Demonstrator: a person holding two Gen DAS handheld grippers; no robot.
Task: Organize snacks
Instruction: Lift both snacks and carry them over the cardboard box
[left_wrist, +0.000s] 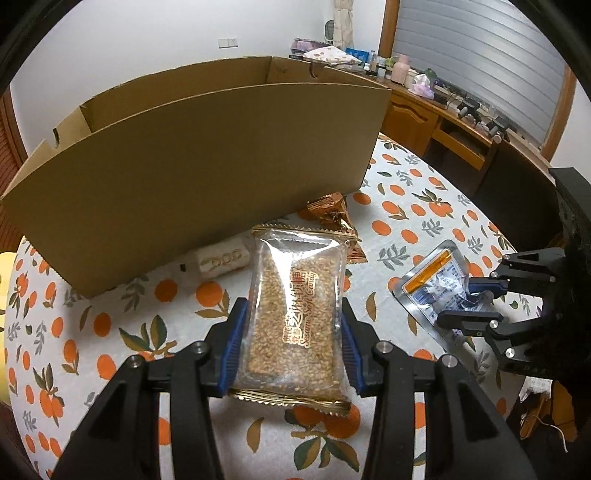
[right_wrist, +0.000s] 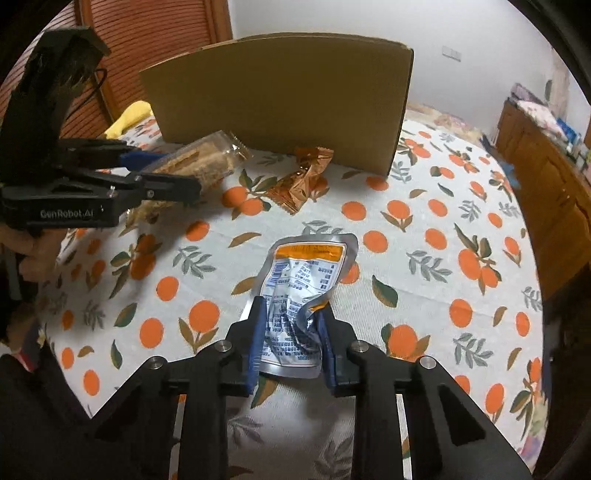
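The left gripper (left_wrist: 291, 343) has its blue fingers (left_wrist: 232, 350) closed part-way onto a clear sesame candy packet (left_wrist: 295, 314), pressing both long edges; the packet is lifted above the desk (left_wrist: 406, 206), just in front of the cardboard box (left_wrist: 207, 158). The right gripper (right_wrist: 291, 343) has its fingers (right_wrist: 255, 347) drawn in close on a crumpled silver pouch (right_wrist: 303, 291) with an orange band, pinching its near end; the pouch's far end lies on the tablecloth.

The box stands upright and open at the top, its tall near wall between both grippers and its inside. Just beside its base lie a crinkled orange-brown wrapper (right_wrist: 303, 181) and, under the held candy packet, a pale wrapped snack (left_wrist: 221, 260) touching the box wall. A yellow cloth (right_wrist: 129, 118) sits near the box's left corner.

Counted: two grippers, one box, four snacks in view, two held and two loose.
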